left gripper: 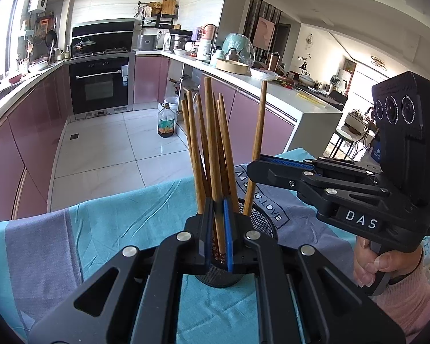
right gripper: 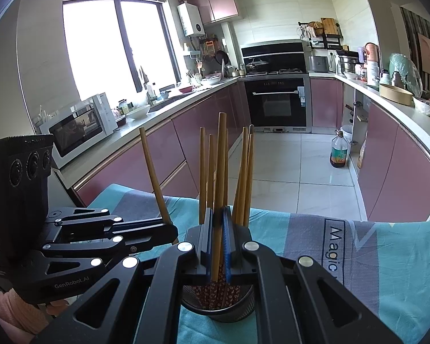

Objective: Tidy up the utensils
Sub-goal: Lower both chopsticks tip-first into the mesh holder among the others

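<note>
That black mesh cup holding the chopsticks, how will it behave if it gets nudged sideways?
The mesh cup looks light, and the chopsticks stand far above its rim, so it probably tips easily. It sits on a wrinkled cloth, so it would likely catch rather than slide.

Background only: teal and grey cloth covers the counter, with "Magic" lettering printed on its grey patch. Kitchen behind — built-in black oven with a hob and glass pot lid above it, pink cabinet fronts along both sides. White microwave sits by the bright window. Oil bottle stands on the tiled floor near the right-hand cabinets. Wall-mounted white boiler — upper left of the oven. Far worktop is cluttered with pots, jars and a round wooden tray.
</note>
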Tool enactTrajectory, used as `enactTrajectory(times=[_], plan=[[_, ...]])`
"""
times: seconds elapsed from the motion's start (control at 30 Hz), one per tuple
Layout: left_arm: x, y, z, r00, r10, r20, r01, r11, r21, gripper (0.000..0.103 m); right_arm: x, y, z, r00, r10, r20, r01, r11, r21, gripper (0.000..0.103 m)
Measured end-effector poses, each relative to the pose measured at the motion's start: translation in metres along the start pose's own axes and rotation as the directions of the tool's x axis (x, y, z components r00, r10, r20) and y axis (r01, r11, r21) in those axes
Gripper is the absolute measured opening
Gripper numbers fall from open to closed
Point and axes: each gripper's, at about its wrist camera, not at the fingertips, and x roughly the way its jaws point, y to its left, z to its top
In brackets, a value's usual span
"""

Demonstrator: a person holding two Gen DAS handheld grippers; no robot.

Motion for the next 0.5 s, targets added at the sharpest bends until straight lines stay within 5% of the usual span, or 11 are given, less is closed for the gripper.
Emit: enactTrajectory(times=[0.5], plan=[[0.009,0.005,0.004,1.000,0.010,-0.004,-0.010,1.000,0.002,0.008,0.011,-0.001,0.001,1.000,-0.005,-0.017,0.005,1.000,0.003,0.006]])
